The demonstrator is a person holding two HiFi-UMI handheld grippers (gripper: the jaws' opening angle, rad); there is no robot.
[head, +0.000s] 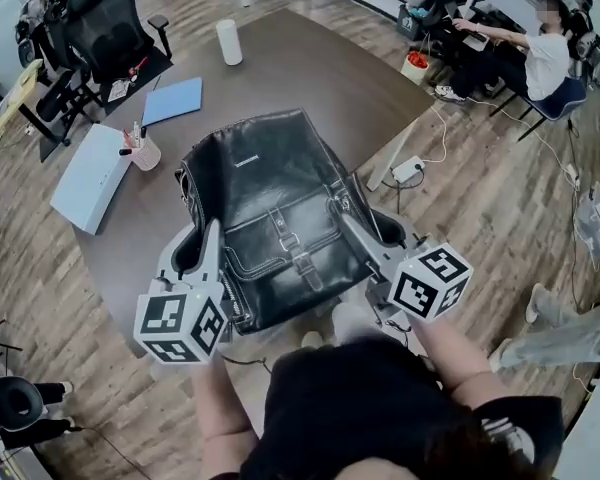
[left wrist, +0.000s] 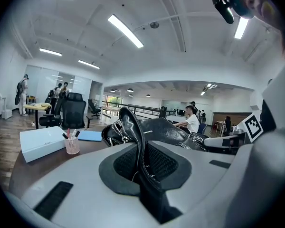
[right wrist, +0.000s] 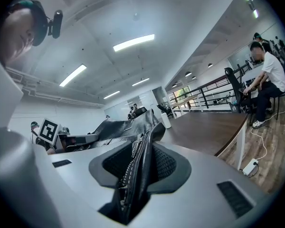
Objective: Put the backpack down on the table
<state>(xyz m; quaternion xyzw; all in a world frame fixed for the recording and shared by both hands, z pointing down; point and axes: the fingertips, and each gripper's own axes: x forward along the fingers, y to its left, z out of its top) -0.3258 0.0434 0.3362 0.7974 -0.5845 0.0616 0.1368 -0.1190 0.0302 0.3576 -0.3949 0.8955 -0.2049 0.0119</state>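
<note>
A black leather backpack with buckled straps hangs between my two grippers over the near edge of the brown table. I cannot tell whether it touches the tabletop. My left gripper is shut on the bag's left side; in the left gripper view a fold of black leather is pinched between the pads at the left gripper. My right gripper is shut on the bag's right side, where a zipped edge runs through the jaws at the right gripper.
On the table's left part lie a white box, a pen cup and a blue folder. A white cylinder stands at the far side. Black office chairs sit beyond. A person sits at a desk far right.
</note>
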